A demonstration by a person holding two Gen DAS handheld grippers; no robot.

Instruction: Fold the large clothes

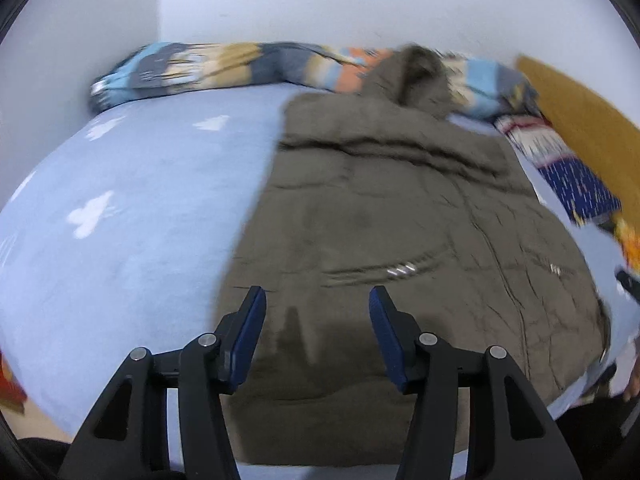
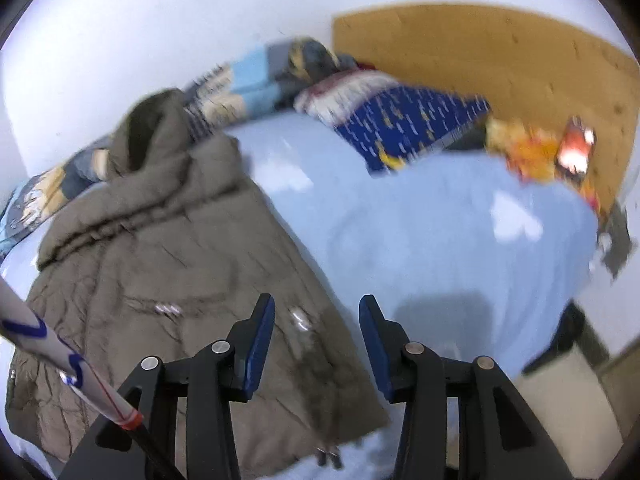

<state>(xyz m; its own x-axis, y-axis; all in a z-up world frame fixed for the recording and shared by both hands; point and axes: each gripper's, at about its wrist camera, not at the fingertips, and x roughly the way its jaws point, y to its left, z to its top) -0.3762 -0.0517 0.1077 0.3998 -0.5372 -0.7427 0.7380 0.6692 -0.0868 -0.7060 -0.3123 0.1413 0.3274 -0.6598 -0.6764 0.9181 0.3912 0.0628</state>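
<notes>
1. Olive-brown padded coat (image 1: 400, 216) lies spread flat on the bed (image 1: 140, 200), hood end toward the far wall, hem toward the near edge. Both views are motion-blurred.
2. The bed carries a light blue sheet with white shapes. The coat sits on its middle strip, with bare sheet on either side.
3. A patterned blanket (image 1: 224, 68) is bunched along the far wall; the coat's hood (image 1: 416, 72) rests against it.
4. A dark blue patterned cloth (image 2: 404, 120) lies by the wooden headboard (image 2: 500, 64), apart from the coat.
5. Left tool (image 1: 317, 300): jaws parted about halfway, nothing between the blue pads, above the coat's lower part.
6. Right tool (image 2: 316, 312): jaws parted about halfway, empty, over the coat's right edge where it meets the sheet.
</notes>
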